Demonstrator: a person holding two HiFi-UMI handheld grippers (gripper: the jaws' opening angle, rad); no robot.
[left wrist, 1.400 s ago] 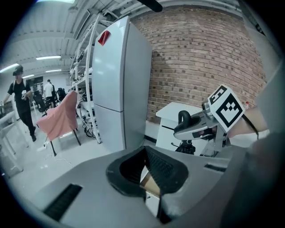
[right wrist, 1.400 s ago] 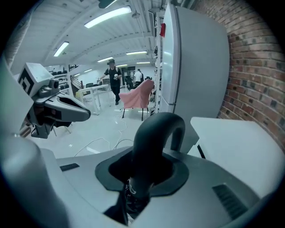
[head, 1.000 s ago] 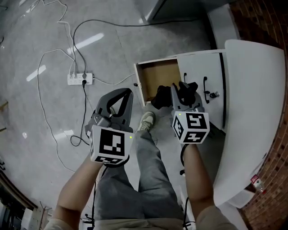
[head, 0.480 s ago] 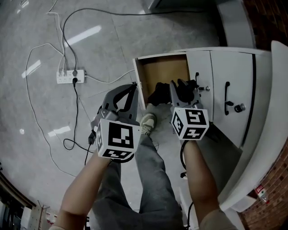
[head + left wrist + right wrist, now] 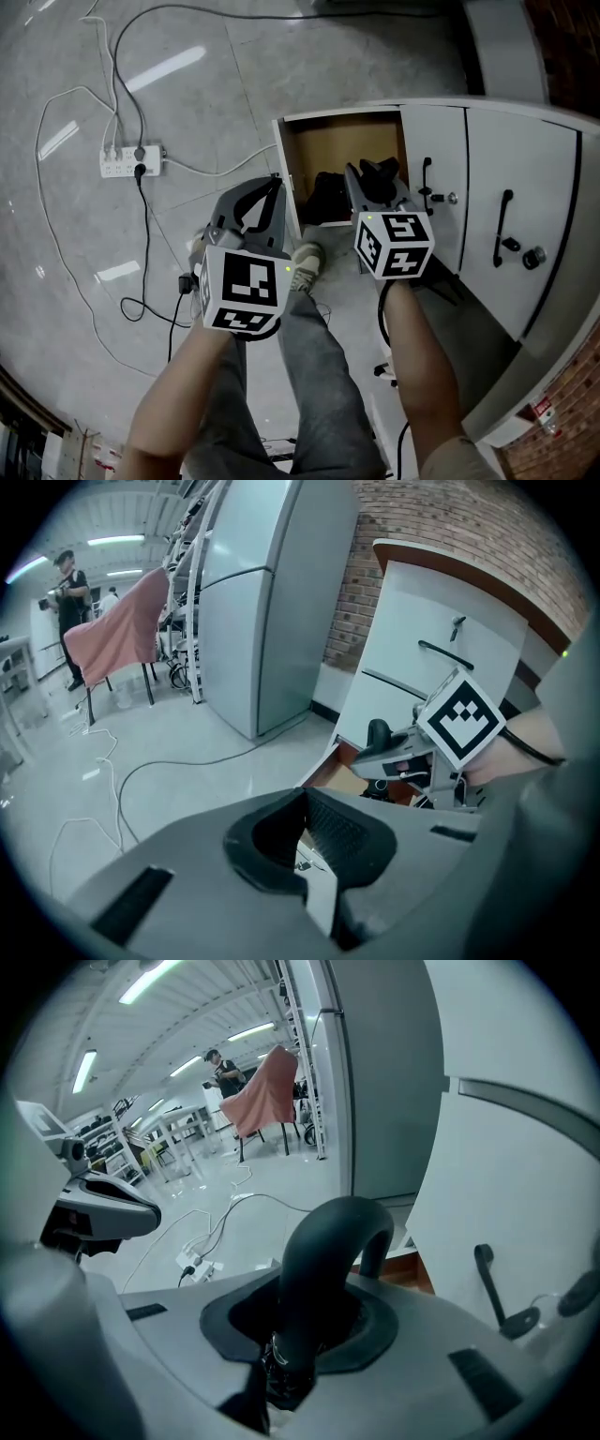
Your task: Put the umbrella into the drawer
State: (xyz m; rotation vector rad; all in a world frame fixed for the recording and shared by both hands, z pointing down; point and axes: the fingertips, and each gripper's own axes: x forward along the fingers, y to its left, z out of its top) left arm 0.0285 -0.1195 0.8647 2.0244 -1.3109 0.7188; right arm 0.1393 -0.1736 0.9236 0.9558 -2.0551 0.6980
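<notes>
A black umbrella (image 5: 327, 196) with a hooked handle (image 5: 323, 1260) hangs from my right gripper (image 5: 371, 180), which is shut on the handle's stem. Its dark folded body lies within the outline of the open drawer (image 5: 343, 143), a white drawer with a brown wooden inside; I cannot tell whether it touches the bottom. In the right gripper view the hook rises from between that gripper's (image 5: 309, 1335) jaws. My left gripper (image 5: 273, 187) hovers just left of the drawer's front panel, jaws shut on nothing. In its own view the left gripper (image 5: 306, 806) faces the drawer and the right gripper's marker cube (image 5: 461, 718).
White cabinet doors with black handles (image 5: 505, 221) stand right of the drawer. A power strip (image 5: 120, 161) and cables (image 5: 145, 246) lie on the grey floor at the left. The person's shoe (image 5: 305, 262) rests below the drawer. A tall grey refrigerator (image 5: 262, 602) stands behind.
Both grippers have sunk toward the drawer. The umbrella has come down with the right gripper, from in front of the drawer's near edge to within its opening. Both jaws look unchanged.
</notes>
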